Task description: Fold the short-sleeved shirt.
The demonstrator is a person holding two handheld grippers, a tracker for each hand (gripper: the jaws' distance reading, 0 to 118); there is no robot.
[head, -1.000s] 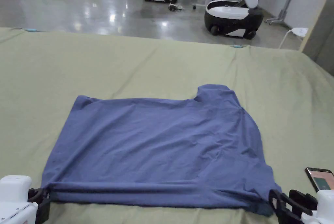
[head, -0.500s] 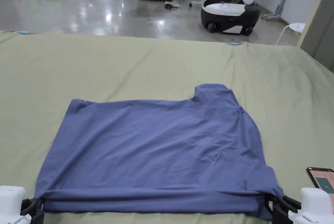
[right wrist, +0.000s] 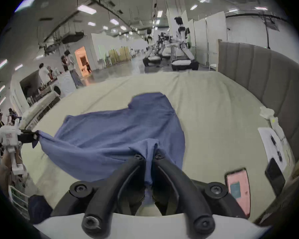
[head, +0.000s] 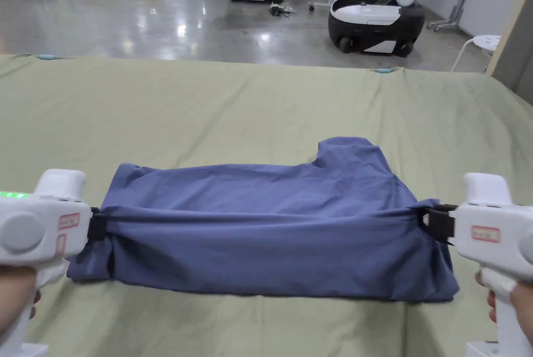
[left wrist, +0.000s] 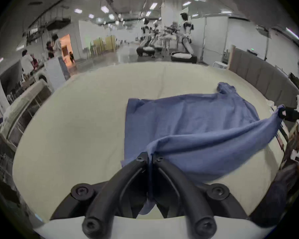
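A blue short-sleeved shirt [head: 270,217] lies across the green-covered table [head: 260,108], its near edge raised off the cloth and stretched between both grippers. My left gripper [head: 99,224] is shut on the shirt's near left corner; in the left gripper view the jaws [left wrist: 150,158] pinch the blue fabric [left wrist: 188,125]. My right gripper [head: 434,222] is shut on the near right corner, and the right gripper view shows cloth [right wrist: 110,139] squeezed between its jaws [right wrist: 149,156]. The far part of the shirt, with one sleeve [head: 349,152] sticking out at the back right, still rests flat.
A phone [right wrist: 238,189] with a lit screen and a darker phone [right wrist: 274,175] lie on the table at the near right, beside a paper sheet [right wrist: 272,144]. A padded grey panel [right wrist: 265,73] borders the right side. Wheeled robots [head: 372,22] stand on the floor beyond the table.
Both grippers have lifted the shirt's near edge off the table and carried it away from the person, over the rest of the shirt. The head camera shifted slightly.
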